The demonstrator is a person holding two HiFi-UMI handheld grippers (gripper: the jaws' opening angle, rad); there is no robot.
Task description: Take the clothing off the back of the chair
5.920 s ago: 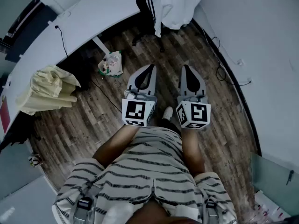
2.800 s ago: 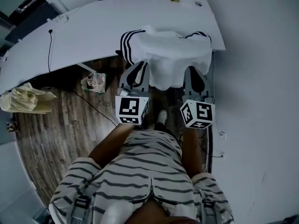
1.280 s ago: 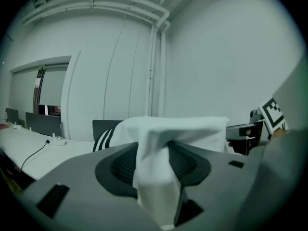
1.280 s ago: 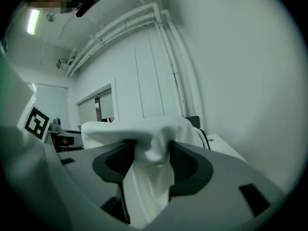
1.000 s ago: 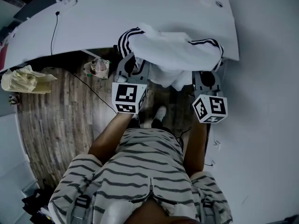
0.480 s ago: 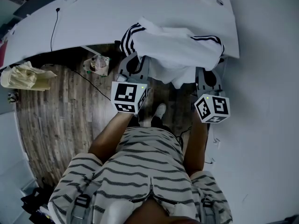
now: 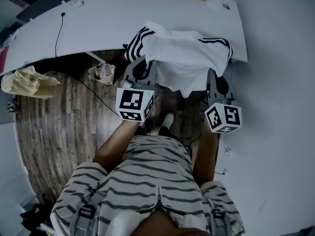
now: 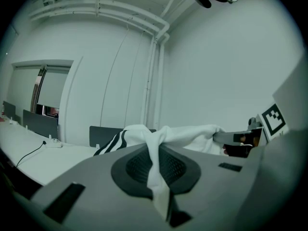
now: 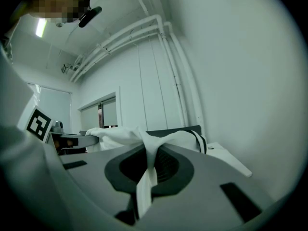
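Observation:
A white garment (image 7: 184,58) with black sleeve stripes hangs spread between my two grippers, above the chair, which it hides almost entirely. My left gripper (image 7: 145,65) holds its left edge and my right gripper (image 7: 219,80) its right edge. In the left gripper view the left gripper (image 8: 156,146) is shut, with a fold of the garment (image 8: 154,177) pinched between the jaws. The right gripper view shows the right gripper (image 9: 147,150) shut the same way on a fold of the garment (image 9: 144,177). Both grippers point roughly level toward the desk.
A long white desk (image 7: 98,23) with a black cable (image 7: 59,33) runs behind the chair. A yellow cloth (image 7: 27,82) lies at the left, and a bag of bottles (image 7: 102,73) sits on the wooden floor (image 7: 59,127). A white wall closes the right side. The person's shoe (image 7: 167,119) is below the garment.
The garment was draped in a bunch a second ago. Both grippers have closed on it and risen a little, and it now hangs stretched and flatter between them.

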